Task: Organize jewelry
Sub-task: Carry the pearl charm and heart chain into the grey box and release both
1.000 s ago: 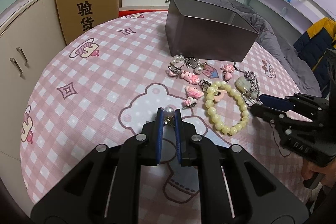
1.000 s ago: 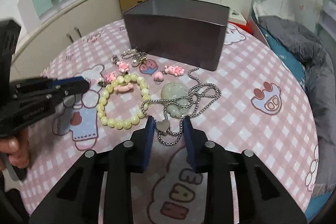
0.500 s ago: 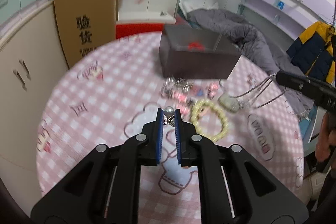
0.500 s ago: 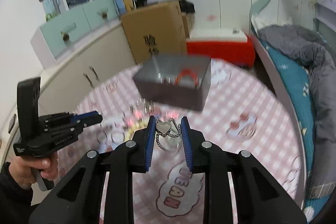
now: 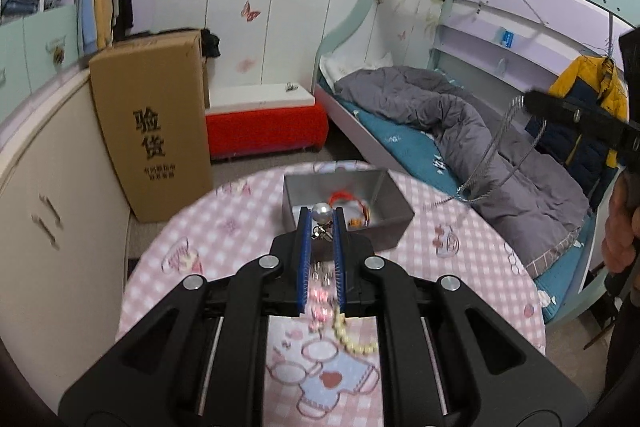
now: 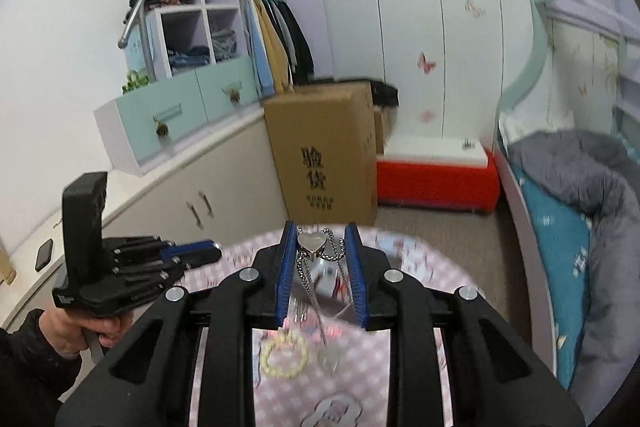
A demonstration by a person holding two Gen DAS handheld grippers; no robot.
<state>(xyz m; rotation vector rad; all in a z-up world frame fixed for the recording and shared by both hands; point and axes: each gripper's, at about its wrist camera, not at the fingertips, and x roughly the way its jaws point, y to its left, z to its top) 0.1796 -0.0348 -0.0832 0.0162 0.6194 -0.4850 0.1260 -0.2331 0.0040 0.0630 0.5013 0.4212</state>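
Note:
My left gripper (image 5: 322, 214) is shut on a pearl earring (image 5: 322, 213) and holds it high above the pink checked table (image 5: 208, 243), in line with the open grey metal box (image 5: 390, 217), which holds a red item. My right gripper (image 6: 320, 238) is shut on a silver heart pendant (image 6: 310, 239); its chain (image 6: 308, 283) hangs down, and it also shows in the left wrist view (image 5: 486, 163). A pale bead bracelet (image 6: 284, 353) (image 5: 352, 341) and small pink charms (image 5: 318, 297) lie on the table below.
A tall cardboard carton (image 5: 154, 123) stands behind the table beside cream cabinets (image 5: 52, 227). A red bench (image 5: 266, 131) and a bed with a grey duvet (image 5: 480, 139) are beyond. The table edge drops off at right.
Both grippers have risen well above the table with their loads. The chain has lifted off the table and now hangs free. The box's inside has come into view.

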